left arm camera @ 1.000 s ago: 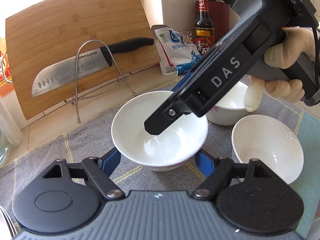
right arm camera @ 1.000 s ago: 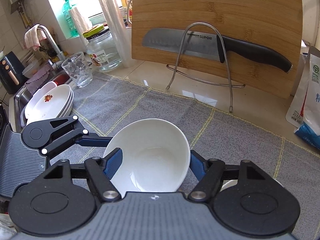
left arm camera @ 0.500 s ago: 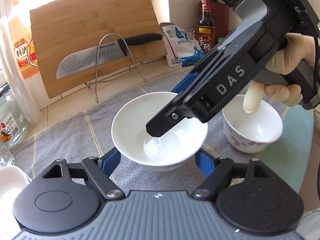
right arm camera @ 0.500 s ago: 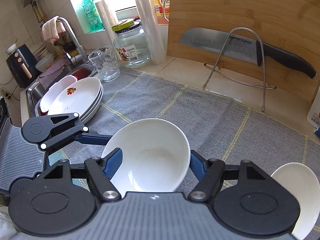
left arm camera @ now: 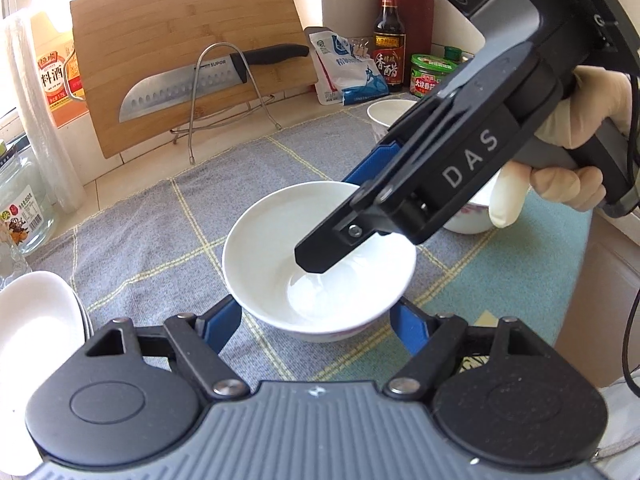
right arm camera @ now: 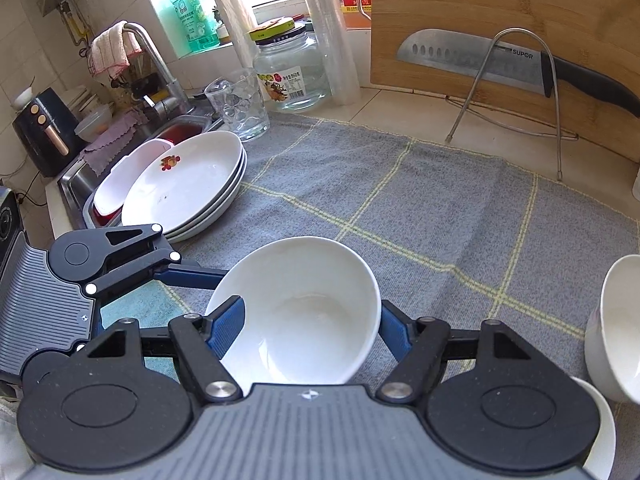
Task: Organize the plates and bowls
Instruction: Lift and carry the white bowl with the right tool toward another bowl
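Grey checked mat (right arm camera: 400,200) covers the bench; stack of white plates (right arm camera: 188,184) sits at its sink-side edge, two more bowls (right arm camera: 616,328) at the opposite edge. White bowl (left arm camera: 320,256) is held above mid-mat by both tools: left gripper (left arm camera: 316,316) closed on its sides, right gripper (right arm camera: 312,320) closed on it too, one blue finger (right arm camera: 228,324) inside the wall, though the far finger's contact is probably hidden by the rim. Judged glazed ceramic: rigid, slick, chip-prone, moderately heavy; best pinched across the rim wall, set down gently.
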Tool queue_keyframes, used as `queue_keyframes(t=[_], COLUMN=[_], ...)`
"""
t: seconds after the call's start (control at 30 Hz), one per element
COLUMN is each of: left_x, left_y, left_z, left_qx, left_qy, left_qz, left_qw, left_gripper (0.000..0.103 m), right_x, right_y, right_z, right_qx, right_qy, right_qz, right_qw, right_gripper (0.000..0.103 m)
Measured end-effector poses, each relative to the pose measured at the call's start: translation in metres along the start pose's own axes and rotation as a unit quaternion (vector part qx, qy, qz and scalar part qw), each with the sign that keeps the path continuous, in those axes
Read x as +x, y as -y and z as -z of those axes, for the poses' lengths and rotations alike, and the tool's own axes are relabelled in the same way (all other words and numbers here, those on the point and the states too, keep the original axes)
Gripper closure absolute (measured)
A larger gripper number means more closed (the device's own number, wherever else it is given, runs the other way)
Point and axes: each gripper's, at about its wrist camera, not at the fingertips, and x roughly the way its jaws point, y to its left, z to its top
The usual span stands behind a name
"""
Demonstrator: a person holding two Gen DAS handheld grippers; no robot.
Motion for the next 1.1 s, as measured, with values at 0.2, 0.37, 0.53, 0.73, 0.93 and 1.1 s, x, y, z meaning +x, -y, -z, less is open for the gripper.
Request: queue_keyframes(t=[0.2,0.37,0.53,0.73,0.93,1.1], left_x=[-0.009,-0.014,-0.017,-0.016,-0.016,-0.023], left_y=[0.002,0.002,0.001,-0.001,-0.001,-0.002], left_z=[0.01,0.014,0.017,0.021,0.023,0.024], left_qx=[0.0,0.001,0.001,0.003,0.01,0.014], left_qy=[-0.007,-0.01,-0.013,-0.014,-0.014,0.001], left_qz=[0.013,0.02,0.023,0.029,0.043,0.05], left_qw=[0.9999,0.9997,0.9996,0.9995,0.9989,0.9986], left_gripper=[0.022,0.022,0.022,0.022,0.017,0.009], right_x=[0.003,0.004,0.007,0.01,0.009,0.005], right_y=[-0.008,-0.012,-0.014,-0.015,-0.018,-0.023], right_z=[0.01,0.016,0.018,0.02,0.022,0.02], right_qx=[0.013,0.021,0.026,0.032,0.034,0.033], right_qy=[-0.008,-0.009,-0.009,-0.008,0.001,0.013], right_qz=[0.001,-0.003,-0.004,-0.003,-0.001,0.022], right_qw=[1.0,1.0,1.0,0.999,0.999,0.999], right_gripper=[0.026,0.026,0.026,0.026,0.014,0.004])
